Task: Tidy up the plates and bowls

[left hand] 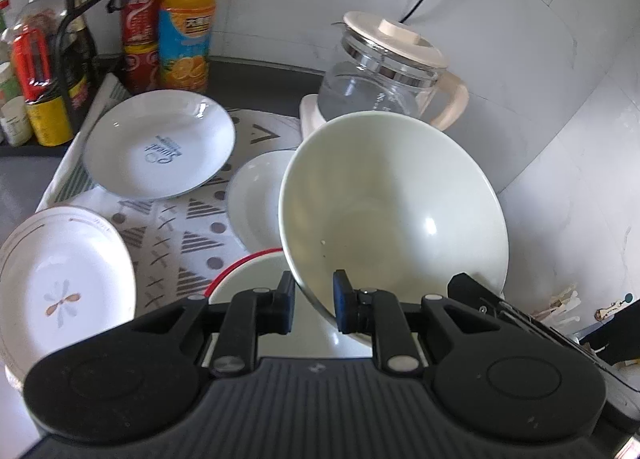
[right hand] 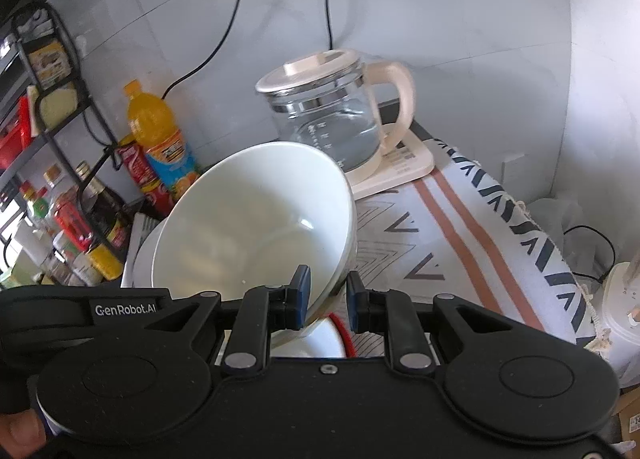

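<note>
big bowl point(left hand: 394, 203): seemingly empty | left tool point(left hand: 314, 301), right tool point(right hand: 324, 297): both clamp its rim

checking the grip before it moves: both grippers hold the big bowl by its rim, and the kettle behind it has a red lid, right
The lid is wrong: the kettle has a cream lid, clear in the right wrist view. Otherwise yes: the left gripper and right gripper both clamp the bowl by its rim.

Bare patterned cloth point(right hand: 452, 235) lies open on the right — kettle point(right hand: 332, 115) behind, bottles point(left hand: 186, 19) crowding the left.
</note>
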Demonstrator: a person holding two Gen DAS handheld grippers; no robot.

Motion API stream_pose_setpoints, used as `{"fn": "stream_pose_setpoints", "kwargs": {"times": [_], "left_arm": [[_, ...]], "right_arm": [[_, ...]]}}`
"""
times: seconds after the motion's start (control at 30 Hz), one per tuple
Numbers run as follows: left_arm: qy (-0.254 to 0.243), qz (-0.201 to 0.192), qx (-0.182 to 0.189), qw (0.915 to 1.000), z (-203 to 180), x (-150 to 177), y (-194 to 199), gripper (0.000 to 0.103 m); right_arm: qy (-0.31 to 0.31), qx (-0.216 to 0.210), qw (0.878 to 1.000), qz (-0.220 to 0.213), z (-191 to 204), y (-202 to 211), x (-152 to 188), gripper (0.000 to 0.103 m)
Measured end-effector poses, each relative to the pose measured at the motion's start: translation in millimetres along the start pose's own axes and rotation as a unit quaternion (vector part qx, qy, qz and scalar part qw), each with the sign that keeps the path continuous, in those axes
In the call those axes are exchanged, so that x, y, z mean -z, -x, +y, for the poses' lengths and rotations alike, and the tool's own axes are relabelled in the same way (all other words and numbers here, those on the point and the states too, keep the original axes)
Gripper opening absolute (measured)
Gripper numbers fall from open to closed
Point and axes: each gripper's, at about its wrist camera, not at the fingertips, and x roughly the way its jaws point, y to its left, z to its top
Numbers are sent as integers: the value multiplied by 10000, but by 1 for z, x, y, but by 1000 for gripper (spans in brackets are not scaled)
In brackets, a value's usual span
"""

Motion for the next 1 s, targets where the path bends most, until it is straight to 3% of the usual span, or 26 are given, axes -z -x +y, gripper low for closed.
{"fn": "stream_pose_setpoints", "kwargs": {"times": [0.4,1.0], "left_arm": [[278,-3,-108,9996,21,28,16,18],[459,410,-245,9978,39,59,7,18]], "right_arm": [[263,-176,9992,238,11,7,24,19],[474,-252,9956,768,9,-7,53,19]]}}
